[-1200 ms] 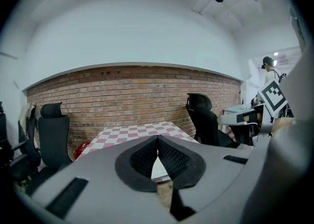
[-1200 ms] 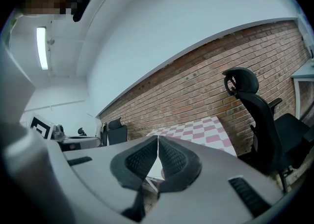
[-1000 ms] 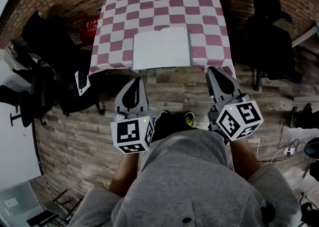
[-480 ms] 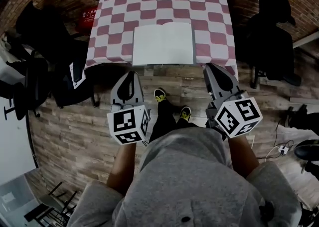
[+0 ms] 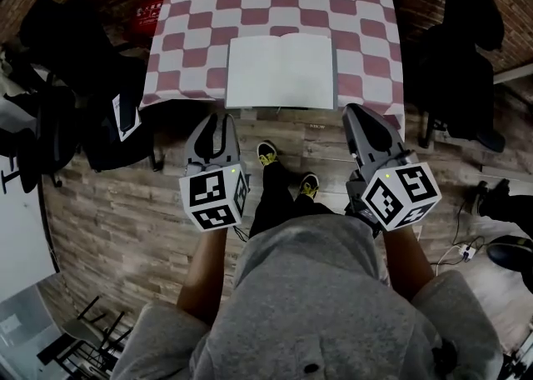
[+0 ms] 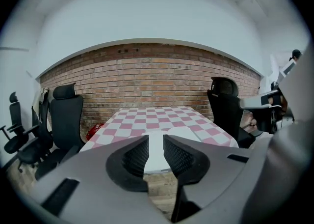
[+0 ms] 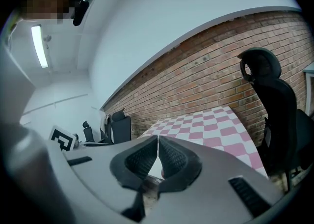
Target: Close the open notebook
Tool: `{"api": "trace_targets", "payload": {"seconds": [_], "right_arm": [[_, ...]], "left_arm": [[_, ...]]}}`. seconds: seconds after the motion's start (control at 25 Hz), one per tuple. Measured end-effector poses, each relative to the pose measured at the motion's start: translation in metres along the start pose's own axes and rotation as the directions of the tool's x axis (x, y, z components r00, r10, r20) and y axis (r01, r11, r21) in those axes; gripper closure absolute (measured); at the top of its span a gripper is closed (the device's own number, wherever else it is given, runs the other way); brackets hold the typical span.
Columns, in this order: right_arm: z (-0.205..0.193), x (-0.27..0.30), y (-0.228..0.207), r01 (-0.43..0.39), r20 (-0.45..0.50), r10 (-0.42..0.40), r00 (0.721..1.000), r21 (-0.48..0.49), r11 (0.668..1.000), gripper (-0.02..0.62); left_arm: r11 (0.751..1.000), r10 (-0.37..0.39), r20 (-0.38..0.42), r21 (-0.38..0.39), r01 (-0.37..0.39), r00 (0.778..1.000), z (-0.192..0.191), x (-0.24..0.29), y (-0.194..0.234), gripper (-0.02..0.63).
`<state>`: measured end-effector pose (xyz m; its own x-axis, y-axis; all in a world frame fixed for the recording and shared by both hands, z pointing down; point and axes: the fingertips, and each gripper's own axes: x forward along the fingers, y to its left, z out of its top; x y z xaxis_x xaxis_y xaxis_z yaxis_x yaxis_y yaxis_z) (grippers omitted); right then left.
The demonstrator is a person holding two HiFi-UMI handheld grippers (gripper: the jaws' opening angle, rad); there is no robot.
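The open notebook (image 5: 281, 70) lies flat with blank white pages near the front edge of the table with the red-and-white checked cloth (image 5: 191, 28). Both grippers hang short of that edge, above the wooden floor. My left gripper (image 5: 218, 118) is in front of the notebook's left corner; its jaws are opening, a narrow gap shows and nothing is between them. In the left gripper view the notebook (image 6: 186, 133) sits straight ahead of the left gripper (image 6: 156, 140). My right gripper (image 5: 353, 110), by the table's right front corner, is shut and empty, as the right gripper view (image 7: 158, 142) also shows.
Black office chairs stand left of the table (image 5: 58, 62) and right of it (image 5: 458, 62). A brick wall (image 6: 147, 70) runs behind the table. The person's shoes (image 5: 287, 168) are on the plank floor between the grippers. A cable lies on the floor at the right (image 5: 466, 245).
The person has stepped toward the table, so the notebook sits nearer both grippers. The left jaws, shut before, have parted a little. The right jaws stay shut.
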<state>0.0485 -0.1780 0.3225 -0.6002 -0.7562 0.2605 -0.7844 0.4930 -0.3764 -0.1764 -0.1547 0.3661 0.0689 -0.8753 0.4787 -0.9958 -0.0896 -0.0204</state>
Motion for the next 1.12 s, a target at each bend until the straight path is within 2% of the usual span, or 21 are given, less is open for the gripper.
{"api": "trace_targets", "payload": {"seconds": [0.4, 0.84, 1.12], "right_arm": [[-0.022, 0.028, 0.004, 0.008, -0.074, -0.008, 0.997, 0.008, 1.0, 0.569], [-0.058, 0.061, 0.001, 0.023, -0.169, -0.02, 0.985, 0.018, 1.0, 0.568], [-0.088, 0.082, -0.001, 0.048, -0.227, -0.036, 0.973, 0.047, 0.998, 0.568]], "left_arm": [[0.999, -0.016, -0.099, -0.048, 0.011, 0.995, -0.035, 0.035, 0.026, 0.488], [0.995, -0.058, -0.203, -0.095, 0.04, 0.977, -0.085, 0.084, 0.05, 0.452], [0.974, -0.144, -0.244, -0.207, 0.094, 0.959, -0.114, 0.112, 0.053, 0.426]]}}
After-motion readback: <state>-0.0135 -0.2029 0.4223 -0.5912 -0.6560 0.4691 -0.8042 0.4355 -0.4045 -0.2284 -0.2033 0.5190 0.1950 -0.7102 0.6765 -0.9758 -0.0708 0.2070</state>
